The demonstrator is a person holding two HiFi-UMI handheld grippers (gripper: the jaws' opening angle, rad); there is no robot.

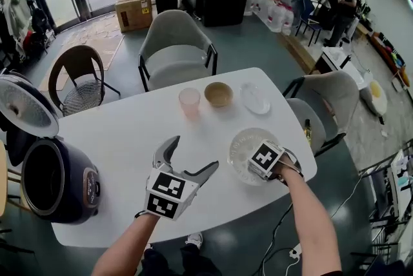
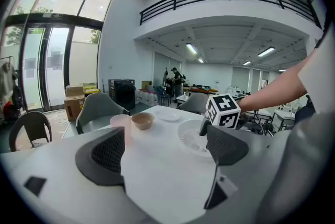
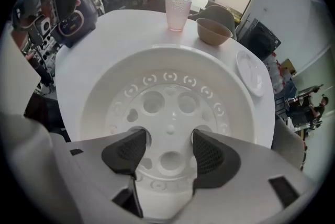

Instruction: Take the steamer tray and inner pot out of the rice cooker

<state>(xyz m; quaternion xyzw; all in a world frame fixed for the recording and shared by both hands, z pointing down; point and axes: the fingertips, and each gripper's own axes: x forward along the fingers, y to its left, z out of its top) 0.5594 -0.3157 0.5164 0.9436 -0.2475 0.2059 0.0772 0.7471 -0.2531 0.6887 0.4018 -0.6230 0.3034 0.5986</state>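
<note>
Near side, left gripper (image 1: 193, 153) hovers wide open and empty, right gripper (image 3: 167, 136) points straight down, jaws half closed, tips in two holes gripping the round white perforated steamer tray (image 1: 242, 146), flat, open side up, by the right edge of the table (image 1: 122, 139), bare top leftward, pink cup (image 1: 190, 100) and bowl (image 1: 219, 94) beyond.

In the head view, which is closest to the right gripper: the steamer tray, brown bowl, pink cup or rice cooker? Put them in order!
From the right gripper:
1. The steamer tray, right below it.
2. The brown bowl, farther up the table.
3. The pink cup, just left of the bowl.
4. The rice cooker, far left edge.
</note>
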